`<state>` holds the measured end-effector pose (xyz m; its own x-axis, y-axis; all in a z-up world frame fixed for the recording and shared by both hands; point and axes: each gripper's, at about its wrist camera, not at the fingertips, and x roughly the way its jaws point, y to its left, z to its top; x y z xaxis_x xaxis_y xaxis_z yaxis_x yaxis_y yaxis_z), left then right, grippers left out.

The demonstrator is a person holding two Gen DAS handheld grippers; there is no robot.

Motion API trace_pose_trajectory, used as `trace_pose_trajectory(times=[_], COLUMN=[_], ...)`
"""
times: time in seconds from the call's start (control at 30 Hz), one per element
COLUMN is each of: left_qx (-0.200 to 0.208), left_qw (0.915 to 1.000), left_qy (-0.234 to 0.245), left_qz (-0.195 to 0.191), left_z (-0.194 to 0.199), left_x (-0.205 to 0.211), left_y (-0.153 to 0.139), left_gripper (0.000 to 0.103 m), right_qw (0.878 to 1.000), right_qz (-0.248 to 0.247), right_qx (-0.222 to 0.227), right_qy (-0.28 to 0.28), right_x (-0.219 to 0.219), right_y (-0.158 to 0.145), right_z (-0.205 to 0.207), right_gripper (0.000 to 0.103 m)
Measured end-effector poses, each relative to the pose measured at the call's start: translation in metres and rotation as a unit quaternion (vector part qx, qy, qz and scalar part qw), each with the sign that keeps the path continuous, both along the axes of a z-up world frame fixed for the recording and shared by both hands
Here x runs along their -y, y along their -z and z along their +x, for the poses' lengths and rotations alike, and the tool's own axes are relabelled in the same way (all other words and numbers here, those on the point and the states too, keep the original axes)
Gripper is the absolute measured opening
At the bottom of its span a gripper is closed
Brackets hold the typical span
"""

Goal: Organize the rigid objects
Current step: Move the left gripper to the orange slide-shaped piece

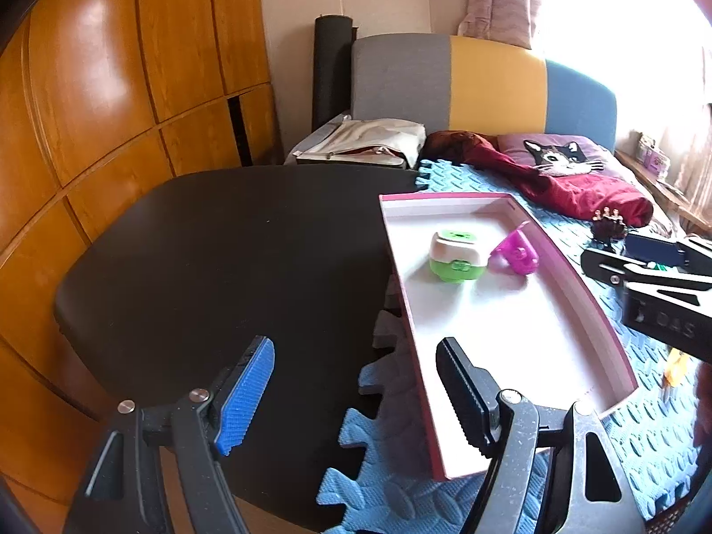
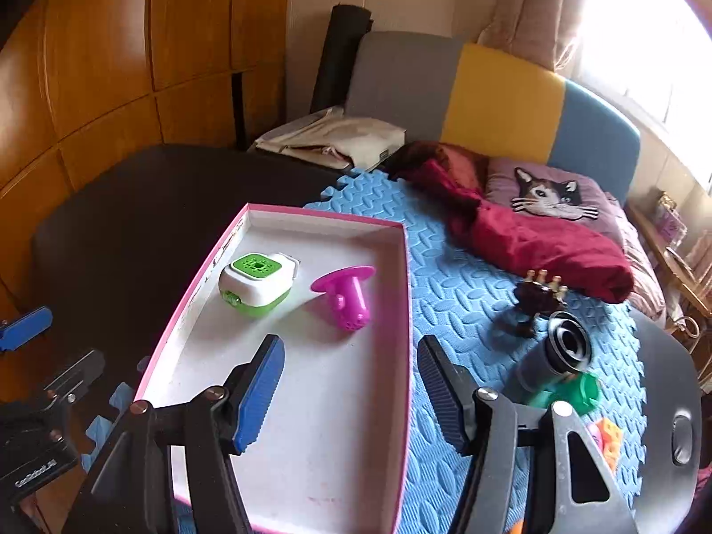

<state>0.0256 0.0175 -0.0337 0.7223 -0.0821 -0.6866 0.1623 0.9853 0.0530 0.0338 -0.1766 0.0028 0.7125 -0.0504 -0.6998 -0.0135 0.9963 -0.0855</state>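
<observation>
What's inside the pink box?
The pink box holds two toys: a white-and-green cube gadget and a magenta mushroom-shaped piece lying on its side. The rest of the visible floor is bare. The right gripper hides part of the near end.

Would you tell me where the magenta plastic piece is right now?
The magenta plastic piece lies inside the pink-rimmed tray, just right of the green-and-white box, in both wrist views.

Little can be read; in the left wrist view the right gripper [image 1: 641,262] carries raised letters on its black body, apparently "DAS", the start cut off; in the right wrist view the left gripper [image 2: 26,329] bears a small white label, too blurred to read.
</observation>
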Motion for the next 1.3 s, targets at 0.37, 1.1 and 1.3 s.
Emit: trace_pose_trajectory(times=[0.37,1.1,1.3], left_qx=[0.007,0.025,0.031], left_qw=[0.9994,0.9913,0.9838], left_qy=[0.032,0.126,0.171], left_qz=[0.013,0.030,0.044], left_z=[-0.012,-0.026,-0.031], left_x=[0.026,0.097,0.130], left_y=[-0.009,-0.025,-0.027], left_gripper=[0.076,0.076,0.076], right_qw=[0.999,0.994,0.988], right_qz=[-0.014,-0.019,-0.028], right_qx=[0.046,0.049,0.039], right_qy=[0.011,0.098,0.145], right_x=[0.011,0.090,0.142], right_y=[-0.025,-0.018,-0.016], right_z=[-0.040,-0.073,-0.084], right_gripper=[0.063,0.063,0.063])
